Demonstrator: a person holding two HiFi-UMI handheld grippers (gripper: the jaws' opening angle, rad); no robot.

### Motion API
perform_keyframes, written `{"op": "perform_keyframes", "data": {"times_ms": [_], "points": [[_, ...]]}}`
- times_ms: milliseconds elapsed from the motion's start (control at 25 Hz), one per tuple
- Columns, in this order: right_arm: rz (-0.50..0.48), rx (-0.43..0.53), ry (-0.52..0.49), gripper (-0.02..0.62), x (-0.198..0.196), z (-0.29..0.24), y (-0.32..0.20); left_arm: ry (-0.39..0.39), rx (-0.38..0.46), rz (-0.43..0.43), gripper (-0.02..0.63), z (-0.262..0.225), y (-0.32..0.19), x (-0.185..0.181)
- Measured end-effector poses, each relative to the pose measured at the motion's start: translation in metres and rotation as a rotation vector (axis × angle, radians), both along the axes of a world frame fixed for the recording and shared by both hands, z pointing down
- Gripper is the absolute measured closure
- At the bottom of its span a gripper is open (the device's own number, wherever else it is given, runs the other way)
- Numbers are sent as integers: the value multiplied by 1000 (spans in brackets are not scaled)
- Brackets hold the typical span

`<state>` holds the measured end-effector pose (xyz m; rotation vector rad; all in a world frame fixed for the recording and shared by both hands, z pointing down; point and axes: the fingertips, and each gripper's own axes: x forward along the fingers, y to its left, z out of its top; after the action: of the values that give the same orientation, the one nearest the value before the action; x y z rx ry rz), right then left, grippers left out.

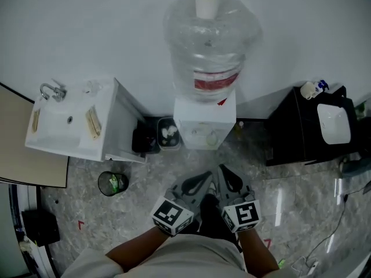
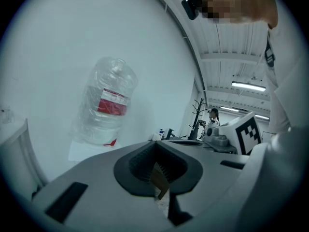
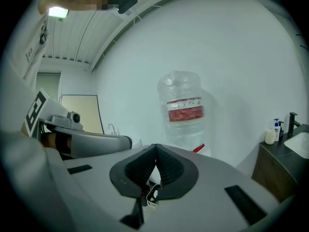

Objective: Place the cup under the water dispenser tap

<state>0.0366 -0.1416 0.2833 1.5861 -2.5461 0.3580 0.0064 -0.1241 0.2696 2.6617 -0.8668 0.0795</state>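
The water dispenser (image 1: 202, 126) stands against the white wall with a big clear bottle (image 1: 208, 45) on top; the bottle also shows in the left gripper view (image 2: 108, 105) and the right gripper view (image 3: 183, 108). I cannot make out a cup in any view. Both grippers are held side by side near my body, well short of the dispenser and pointing at it. My left gripper (image 1: 204, 178) (image 2: 155, 154) is shut, with a small brown scrap low in the gap behind its tips. My right gripper (image 1: 225, 172) (image 3: 155, 154) is shut with nothing in it.
A white sink unit (image 1: 64, 120) stands left of the dispenser, a black cabinet with a white basin (image 1: 301, 126) to the right. A black tray holding white items (image 1: 168, 133) sits beside the dispenser's foot. A mesh bin (image 1: 113, 183) stands on the marble floor, cables (image 1: 342, 213) at right.
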Motion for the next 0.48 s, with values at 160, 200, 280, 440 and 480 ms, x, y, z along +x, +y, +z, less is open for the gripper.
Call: {"op": "perform_keyframes", "data": {"times_ms": [160,200,280,440,480], "points": [[-9,-14,4,578,-1,-10,11,7,-5,-39,600,-9,4,-5],[-11,-15,7,578,-2,-11,13,8,-7,-43,600,-9,5,-5],[-12,-10,12,578,-3,-15,15,8,-5,-47,600,-12,6,-6],[-6,3,15,578,-3,-21,16,9,6,-53,600,-16,5,-6],[-6,4,15,578,-4,-21,16,8,8,-56,600,-17,5,-7]]}}
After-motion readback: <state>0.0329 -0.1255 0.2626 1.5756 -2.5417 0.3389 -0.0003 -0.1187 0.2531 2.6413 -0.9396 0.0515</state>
